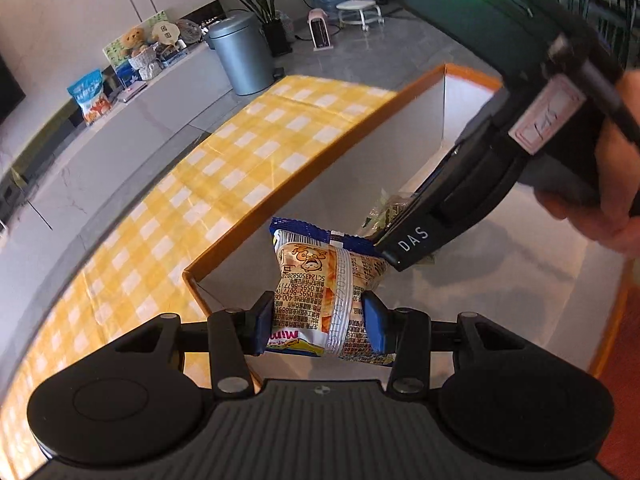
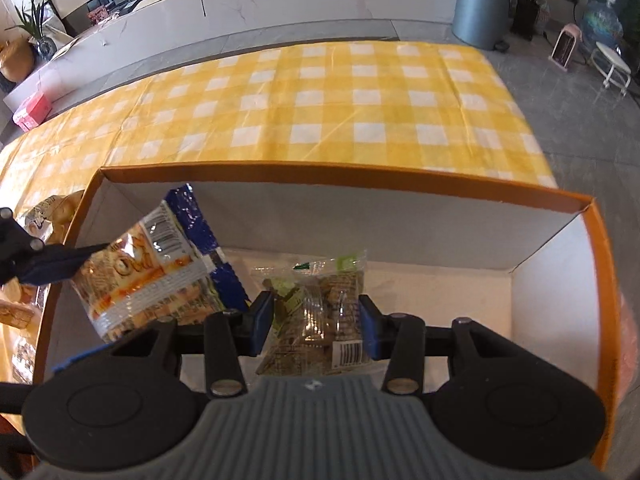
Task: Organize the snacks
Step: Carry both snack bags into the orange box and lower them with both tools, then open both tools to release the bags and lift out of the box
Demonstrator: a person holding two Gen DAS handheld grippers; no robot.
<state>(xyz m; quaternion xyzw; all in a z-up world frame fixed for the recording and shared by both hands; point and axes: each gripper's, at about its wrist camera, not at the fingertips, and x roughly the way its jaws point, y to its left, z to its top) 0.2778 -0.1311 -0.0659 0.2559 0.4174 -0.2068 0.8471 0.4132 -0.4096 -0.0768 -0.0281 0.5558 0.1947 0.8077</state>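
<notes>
1. The orange-rimmed box [image 2: 344, 184] sits on the yellow checked tablecloth [image 2: 340, 100]; its white floor lies mostly bare toward the right wall.
2. The left gripper [image 1: 318, 320], jaws partly closed, clamps an orange-and-blue snack packet [image 1: 320, 280] printed "Mimi", inside the box's left end.
3. The right gripper [image 2: 316, 328] pinches a clear green-labelled snack bag [image 2: 320, 304] over the box floor; its housing reads "DAS".

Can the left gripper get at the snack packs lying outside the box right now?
Probably not: the left gripper is shut on the blue snack packet, so it must let go first.
</notes>
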